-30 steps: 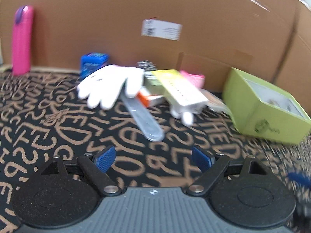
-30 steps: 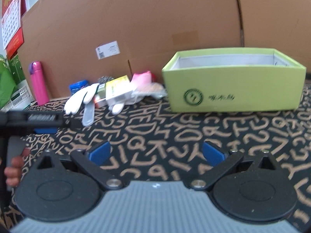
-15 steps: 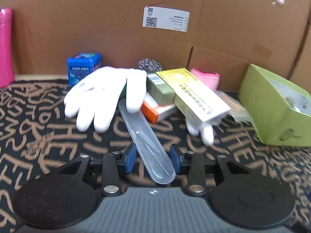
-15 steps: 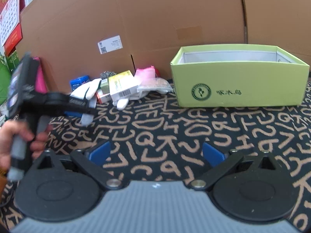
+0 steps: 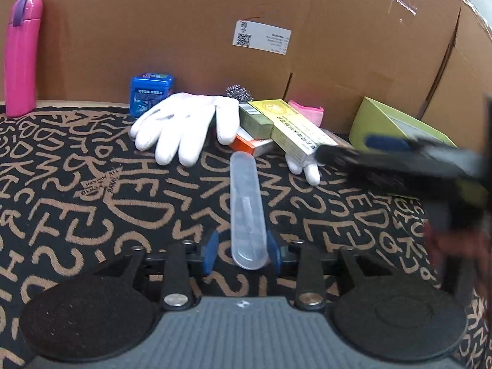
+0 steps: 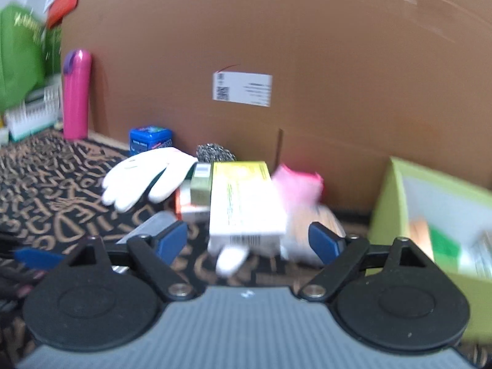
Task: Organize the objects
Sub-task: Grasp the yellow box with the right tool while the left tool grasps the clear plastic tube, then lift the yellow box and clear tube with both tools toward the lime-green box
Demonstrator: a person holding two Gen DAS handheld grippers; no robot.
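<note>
A clear plastic toothbrush case (image 5: 247,212) lies lengthwise on the lettered cloth, its near end between the pads of my left gripper (image 5: 243,252). The jaws are opening: the right pad touches the case and a gap shows at the left pad. My right gripper (image 6: 249,240) is blurred and faces the pile with its jaws closing; nothing is pressed between them. Just ahead of its fingers lies a yellow-and-white carton (image 6: 246,203) on a second white glove. From the left wrist view the right gripper (image 5: 369,153) shows as a dark streak beside that carton (image 5: 295,129).
A white glove (image 5: 181,126), a blue tin (image 5: 150,92), a steel scourer (image 5: 238,92), small cartons and a pink cloth (image 5: 307,112) crowd the cardboard wall. The green open box (image 6: 430,215) stands at the right, a pink bottle (image 5: 21,55) far left.
The left jaws narrowed around the case's end. The case now points straight ahead, clear of the glove. My right gripper swung left from the green box toward the pile.
</note>
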